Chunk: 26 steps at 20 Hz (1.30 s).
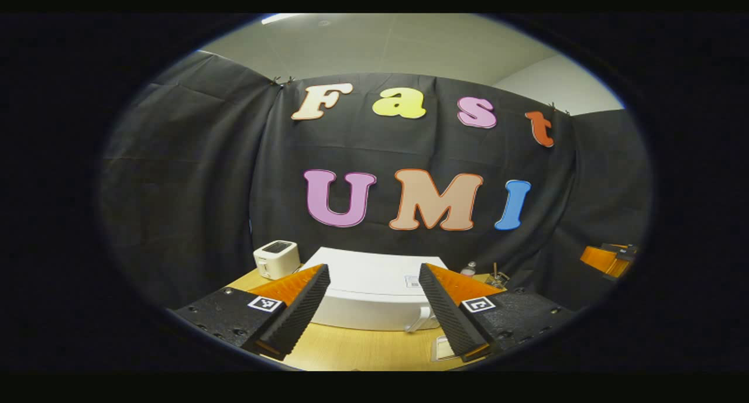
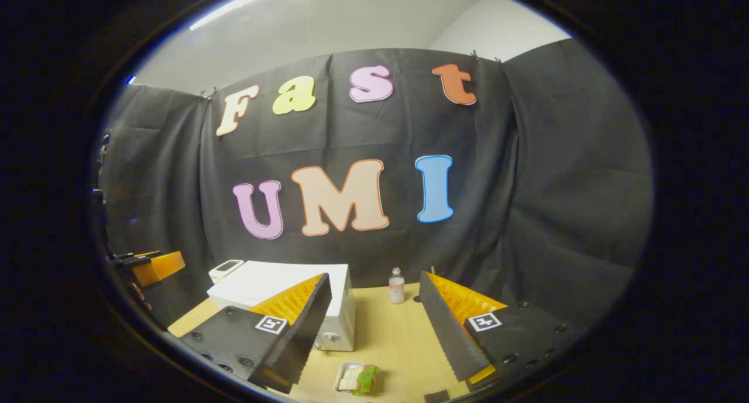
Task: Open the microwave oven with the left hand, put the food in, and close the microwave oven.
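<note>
Both grippers, left (image 1: 374,309) & right (image 2: 374,321), we held wide open above table (image 2: 398,327); microwave (image 1: 374,286) door shut, food (image 2: 358,378) out front.

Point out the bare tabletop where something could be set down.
Bare wood lies right of the white microwave oven, between the small clear bottle and the tray of food. Crowded: the white toaster beside the oven.
</note>
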Tool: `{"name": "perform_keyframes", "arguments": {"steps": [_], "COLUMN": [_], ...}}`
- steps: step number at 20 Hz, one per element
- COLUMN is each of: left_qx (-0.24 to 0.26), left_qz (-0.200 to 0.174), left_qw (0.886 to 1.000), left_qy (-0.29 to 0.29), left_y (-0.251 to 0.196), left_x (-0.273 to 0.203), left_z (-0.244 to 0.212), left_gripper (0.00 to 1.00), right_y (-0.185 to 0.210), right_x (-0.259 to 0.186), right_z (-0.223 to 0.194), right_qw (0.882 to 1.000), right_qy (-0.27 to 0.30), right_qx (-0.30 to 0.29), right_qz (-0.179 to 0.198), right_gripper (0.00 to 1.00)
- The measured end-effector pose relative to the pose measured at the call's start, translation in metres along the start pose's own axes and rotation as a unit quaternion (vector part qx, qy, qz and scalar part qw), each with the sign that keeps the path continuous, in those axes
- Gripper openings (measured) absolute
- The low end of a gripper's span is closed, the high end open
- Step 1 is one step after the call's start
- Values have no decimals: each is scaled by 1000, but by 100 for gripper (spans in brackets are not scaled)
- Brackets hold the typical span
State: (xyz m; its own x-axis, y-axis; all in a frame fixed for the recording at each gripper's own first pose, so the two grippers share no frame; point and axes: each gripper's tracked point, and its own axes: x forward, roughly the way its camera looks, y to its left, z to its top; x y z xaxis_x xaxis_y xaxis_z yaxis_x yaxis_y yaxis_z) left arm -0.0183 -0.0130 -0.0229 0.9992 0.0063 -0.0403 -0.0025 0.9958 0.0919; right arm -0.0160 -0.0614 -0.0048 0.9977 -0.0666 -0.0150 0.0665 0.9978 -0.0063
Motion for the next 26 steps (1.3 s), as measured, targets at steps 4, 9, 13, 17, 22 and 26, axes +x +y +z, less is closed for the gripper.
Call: {"name": "perform_keyframes", "arguments": {"steps": [4,9,13,17,22,26], "left_qx": [-7,-23,-37,-37,-54,-39], "left_qz": [-7,-33,-51,-67,-80,-86], "left_qw": [999,995,988,979,965,956], "left_qy": [39,94,141,190,243,277], "left_y": [-8,-26,-44,-59,-78,-86], "left_x": [6,16,27,41,65,84], "left_z": [-36,-95,-150,-201,-246,-277], "left_gripper": [96,96,97,96,95,96], "right_y": [-19,-26,-34,-38,-49,-63], "right_x": [8,13,15,15,17,18], "right_z": [-16,-32,-40,-47,-50,-53], "right_qw": [1000,999,999,998,997,995], "right_qy": [18,39,47,56,60,64], "right_qx": [-1,13,11,21,36,36], "right_qz": [-19,-20,-26,-31,-44,-61], "right_gripper": [92,92,92,96,92,92]}}
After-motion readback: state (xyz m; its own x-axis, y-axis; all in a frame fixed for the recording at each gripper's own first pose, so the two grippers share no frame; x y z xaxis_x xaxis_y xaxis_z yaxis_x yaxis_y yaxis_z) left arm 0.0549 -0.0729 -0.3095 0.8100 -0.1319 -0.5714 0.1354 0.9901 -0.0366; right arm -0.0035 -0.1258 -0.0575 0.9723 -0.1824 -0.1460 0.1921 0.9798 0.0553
